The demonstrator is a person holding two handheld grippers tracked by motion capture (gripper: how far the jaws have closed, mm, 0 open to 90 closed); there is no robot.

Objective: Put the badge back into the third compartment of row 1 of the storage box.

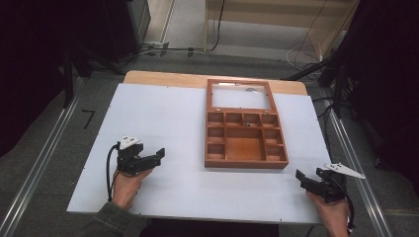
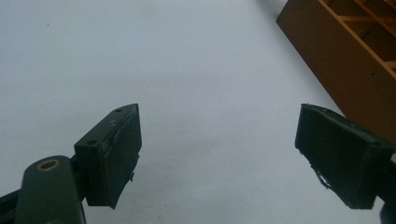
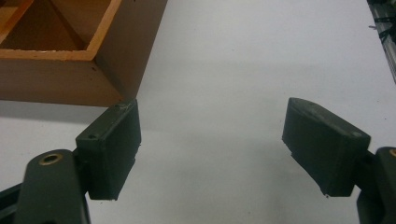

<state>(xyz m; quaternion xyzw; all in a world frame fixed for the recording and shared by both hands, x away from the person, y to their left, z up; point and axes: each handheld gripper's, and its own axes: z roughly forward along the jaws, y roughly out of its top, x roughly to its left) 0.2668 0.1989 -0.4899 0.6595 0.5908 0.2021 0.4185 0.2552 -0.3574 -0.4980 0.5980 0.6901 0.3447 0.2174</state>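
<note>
Both grippers idle, jaws spread, nothing held: left gripper near the front-left of the white table, right gripper at front-right. Wooden compartment box sits mid-table, glass lid open. Next likely an approach toward the box; needs alignment first.

left hand-held gripper: jaws wide apart, empty | right hand-held gripper: jaws wide apart, empty
</note>
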